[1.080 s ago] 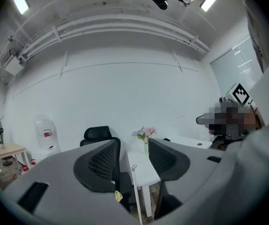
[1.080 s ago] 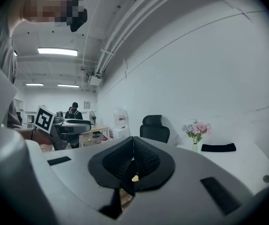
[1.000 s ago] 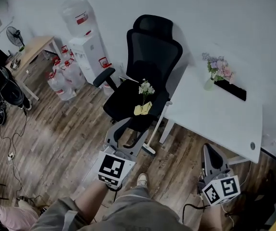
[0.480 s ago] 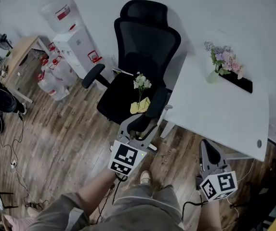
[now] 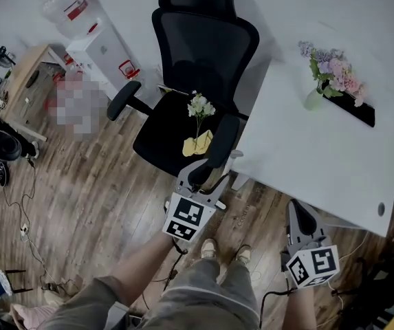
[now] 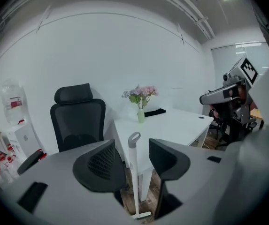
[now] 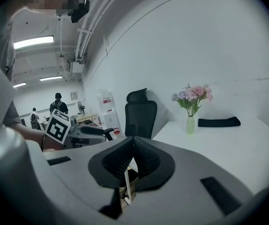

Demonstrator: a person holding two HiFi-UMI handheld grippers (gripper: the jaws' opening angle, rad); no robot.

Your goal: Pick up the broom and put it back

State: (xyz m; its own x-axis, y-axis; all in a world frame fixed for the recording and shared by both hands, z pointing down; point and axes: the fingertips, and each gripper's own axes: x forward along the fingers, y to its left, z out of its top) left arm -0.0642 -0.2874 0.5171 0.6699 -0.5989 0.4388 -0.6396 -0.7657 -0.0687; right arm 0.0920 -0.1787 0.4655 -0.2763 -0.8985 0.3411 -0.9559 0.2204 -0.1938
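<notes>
L gripper point(image 6: 132, 149): jaws apart, nothing gripped; broom shows thru the gap, further off
R gripper point(image 7: 133, 143): jaws pressed together, empty
broom point(image 6: 134, 177): white, upright, loop handle on top, head on wood floor point(image 5: 100, 184); stands at front edge of white table point(image 6: 172, 123), just beside black office chair point(image 5: 203, 47); neither gripper touching it
on chair: flower sprig point(image 5: 199, 107) + yellow item point(image 5: 195, 144) on the seat
on table: vase w/ flowers point(image 5: 315, 96), black pad point(image 5: 358, 108) just beside it
</notes>
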